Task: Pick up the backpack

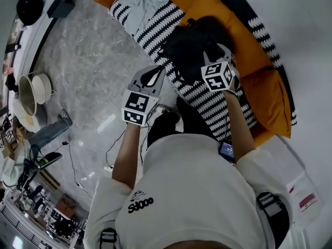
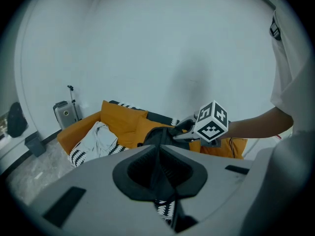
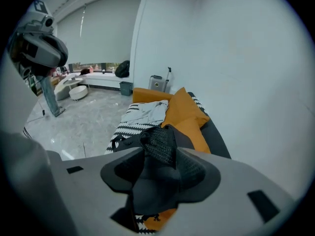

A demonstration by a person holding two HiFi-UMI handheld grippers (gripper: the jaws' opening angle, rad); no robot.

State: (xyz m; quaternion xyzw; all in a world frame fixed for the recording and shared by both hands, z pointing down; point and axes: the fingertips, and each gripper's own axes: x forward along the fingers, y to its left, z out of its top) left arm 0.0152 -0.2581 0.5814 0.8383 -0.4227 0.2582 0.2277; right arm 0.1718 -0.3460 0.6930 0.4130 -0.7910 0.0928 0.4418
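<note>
A black backpack (image 1: 189, 48) lies on a black-and-white patterned throw (image 1: 207, 100) on the sofa. My right gripper (image 1: 222, 53) is over its right side. In the right gripper view its jaws (image 3: 157, 168) stand wide, and a mesh part of the backpack (image 3: 158, 142) sits between them without being visibly pressed. My left gripper (image 1: 160, 70) hovers at the sofa's front edge, just left of the backpack. In the left gripper view its pads (image 2: 160, 154) meet along a thin dark line, with the backpack (image 2: 160, 134) just beyond and the right gripper (image 2: 179, 130) reaching in behind.
Orange cushions (image 1: 207, 9) line the sofa back, and a pale garment (image 1: 142, 4) lies at its far end. A small grey suitcase (image 2: 66, 113) and a dark bin (image 2: 34, 142) stand by the wall. Cables (image 1: 111, 149) trail over the marble floor near my feet.
</note>
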